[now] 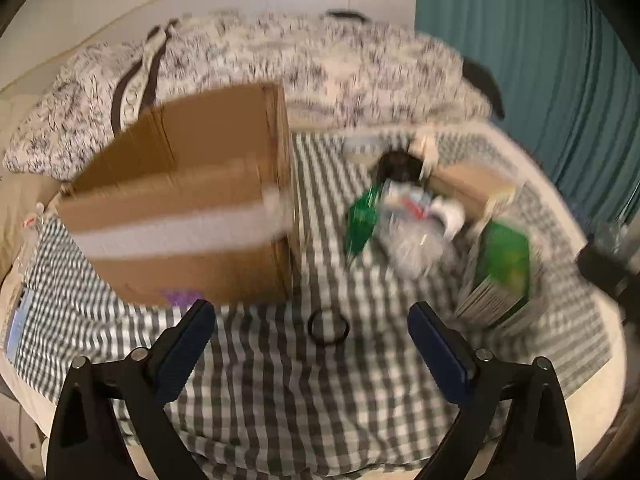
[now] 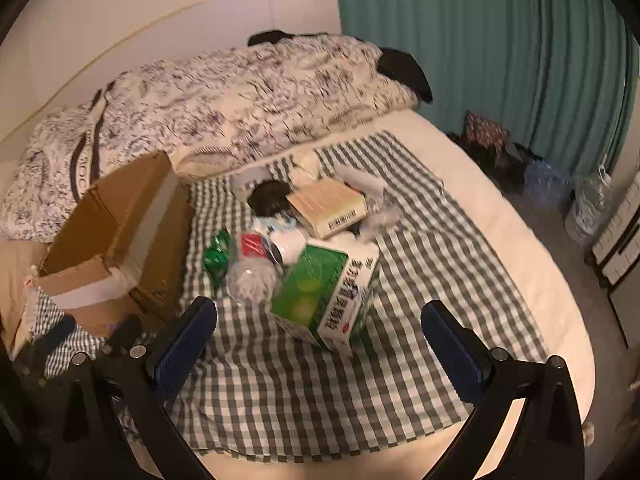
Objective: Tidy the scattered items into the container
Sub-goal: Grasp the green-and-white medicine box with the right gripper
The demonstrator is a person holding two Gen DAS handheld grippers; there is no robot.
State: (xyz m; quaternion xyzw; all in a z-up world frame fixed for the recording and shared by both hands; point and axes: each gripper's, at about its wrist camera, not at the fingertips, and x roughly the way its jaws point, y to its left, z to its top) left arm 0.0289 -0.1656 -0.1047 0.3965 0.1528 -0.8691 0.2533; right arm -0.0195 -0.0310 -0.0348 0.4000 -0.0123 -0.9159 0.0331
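So nothing is picked up yet: both the left gripper [image 1: 312, 344] and right gripper [image 2: 320, 332] are wide open and empty. Next, I think, grab the green carton [image 2: 326, 294], right of the cardboard box [image 2: 116, 236]

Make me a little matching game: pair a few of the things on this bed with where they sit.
Things:
1. cardboard box
2. green-and-white carton
3. tan box with a barcode
4. black ring

Places:
A. nearest the right gripper
B. left of the pile
C. between the left gripper's fingers, in its view
D. behind the carton

Pairs: 1-B, 2-A, 3-D, 4-C
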